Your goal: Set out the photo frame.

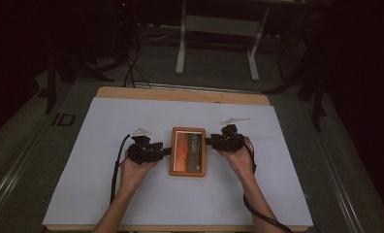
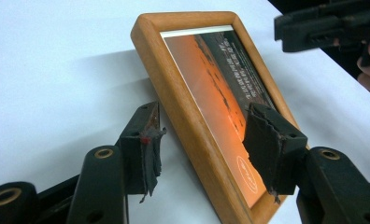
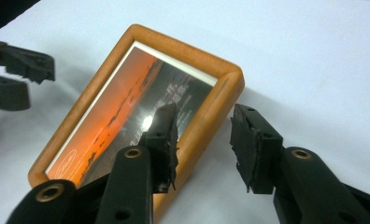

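One frame point(image 1: 187, 151) lies flat at the middle of the white sheet point(image 1: 103, 194), picture side up. Two grippers work it. The left gripper point(image 2: 199, 140) straddles the frame's left rail, one jaw outside on the sheet and one over the glass, half open with a gap at each pad; nothing is gripped. The right gripper point(image 3: 204, 140) straddles the right rail likewise, half open, no pad contact visible. Approaching from opposite sides probably serves to clamp both rails evenly for a level lift.
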The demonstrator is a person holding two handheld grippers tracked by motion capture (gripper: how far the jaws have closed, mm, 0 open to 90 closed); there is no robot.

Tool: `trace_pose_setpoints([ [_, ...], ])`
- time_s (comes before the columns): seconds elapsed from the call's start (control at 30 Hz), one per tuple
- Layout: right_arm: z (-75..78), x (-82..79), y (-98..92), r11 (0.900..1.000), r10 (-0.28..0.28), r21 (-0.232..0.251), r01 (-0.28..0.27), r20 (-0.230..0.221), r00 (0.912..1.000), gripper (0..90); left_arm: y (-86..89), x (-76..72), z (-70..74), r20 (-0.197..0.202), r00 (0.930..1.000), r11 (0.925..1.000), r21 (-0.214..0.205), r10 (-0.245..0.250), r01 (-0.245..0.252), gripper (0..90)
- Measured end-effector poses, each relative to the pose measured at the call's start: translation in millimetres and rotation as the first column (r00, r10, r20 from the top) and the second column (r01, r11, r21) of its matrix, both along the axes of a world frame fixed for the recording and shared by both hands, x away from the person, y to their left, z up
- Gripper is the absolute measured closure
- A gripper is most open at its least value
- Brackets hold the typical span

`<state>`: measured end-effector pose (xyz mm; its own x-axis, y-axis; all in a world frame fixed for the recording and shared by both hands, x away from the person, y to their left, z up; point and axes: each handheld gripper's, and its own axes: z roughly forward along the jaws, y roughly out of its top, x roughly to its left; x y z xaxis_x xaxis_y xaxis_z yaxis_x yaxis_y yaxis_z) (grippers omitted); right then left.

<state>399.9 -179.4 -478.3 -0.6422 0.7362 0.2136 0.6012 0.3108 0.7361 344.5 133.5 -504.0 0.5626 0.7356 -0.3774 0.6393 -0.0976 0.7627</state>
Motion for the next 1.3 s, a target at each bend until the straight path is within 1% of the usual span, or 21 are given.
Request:
trace_pose_setpoints([
  [0.07, 1.0, 1.6, 1.5, 1.0, -0.002, -0.002, 0.002, 0.009, 1.0, 63.0, 2.2, -2.5, 1.3, 0.002, 1.0, 1.0, -0.008, -0.005, 0.005, 46.4],
  [0.13, 1.9, 3.0, 2.7, 1.0, -0.007, -0.004, 0.007, 0.019, 0.9998, 67.0, 4.3, -5.0, 1.8, 0.004, 1.0, 0.9999, -0.012, -0.003, 0.003, 46.4],
  [0.17, 2.9, 4.1, 4.1, 0.9999, -0.01, -0.006, 0.01, 0.031, 0.9995, 75.1, 5.5, -6.3, 1.9, 0.005, 1.0, 0.9999, -0.016, 0.0, 0.0, 46.4],
  [0.2, 3.4, 4.9, 4.7, 0.9999, -0.009, -0.008, 0.009, 0.04, 0.9991, 78.7, 7.2, -7.1, 2.0, 0.005, 1.0, 0.9999, -0.012, -0.001, 0.001, 46.4],
  [0.23, 3.4, 4.9, 4.7, 0.9999, -0.009, -0.008, 0.009, 0.04, 0.9991, 78.7, 8.5, -7.7, 2.1, 0.003, 1.0, 0.9999, -0.017, 0.0, 0.0, 46.4],
  [0.27, 4.9, 5.9, 6.0, 0.9999, -0.012, -0.006, 0.013, 0.057, 0.9983, 86.0, 9.8, -8.3, 2.1, 0.004, 1.0, 0.9997, -0.023, 0.007, -0.006, 46.5],
  [0.3, 6.0, 6.3, 6.9, 0.9999, -0.014, -0.008, 0.015, 0.066, 0.9977, 89.1, 11.4, -8.7, 2.1, 0.006, 0.9999, 0.9996, -0.027, 0.011, -0.011, 46.5],
  [0.37, 7.9, 7.3, 9.0, 0.9998, -0.014, -0.014, 0.015, 0.086, 0.9962, 89.9, 13.5, -9.0, 2.2, 0.003, 0.9999, 0.9992, -0.038, 0.016, -0.016, 46.5],
  [0.5, 9.9, 10.4, 13.4, 0.9996, -0.004, -0.026, 0.006, 0.097, 0.9953, 90.0, 14.1, -10.2, 2.0, 0.005, 0.9999, 0.9992, -0.038, 0.014, -0.014, 46.5],
  [0.6, 10.4, 13.8, 18.7, 0.9995, 0.005, -0.031, -0.002, 0.102, 0.9947, 90.0, 12.5, -11.2, 1.8, 0.011, 0.9999, 0.9995, -0.03, 0.009, -0.009, 46.5],
  [0.77, 6.7, 19.7, 28.9, 0.9985, 0.012, -0.054, -0.005, 0.12, 0.9926, 90.0, 11.5, -12.3, 3.1, 0.01, 0.9999, 0.9995, -0.032, 0.009, -0.008, 46.8],
  [0.87, 1.1, 23.6, 33.7, 0.9981, 0.007, -0.061, 0.0, 0.112, 0.9936, 90.0, 11.1, -12.8, 3.3, 0.014, 0.9998, 0.9995, -0.026, 0.015, -0.014, 46.8],
  [1.0, -3.4, 25.8, 35.3, 0.9975, 0.003, -0.07, 0.005, 0.107, 0.9943, 90.0, 11.8, -13.0, 3.6, 0.021, 0.9997, 0.9995, -0.027, 0.015, -0.015, 46.8],
  [1.3, -9.9, 28.7, 35.7, 0.9978, 0.0, -0.066, 0.006, 0.095, 0.9955, 90.0, 10.8, -13.3, 3.8, 0.02, 0.9998, 0.9994, -0.035, 0.006, -0.005, 46.7],
])
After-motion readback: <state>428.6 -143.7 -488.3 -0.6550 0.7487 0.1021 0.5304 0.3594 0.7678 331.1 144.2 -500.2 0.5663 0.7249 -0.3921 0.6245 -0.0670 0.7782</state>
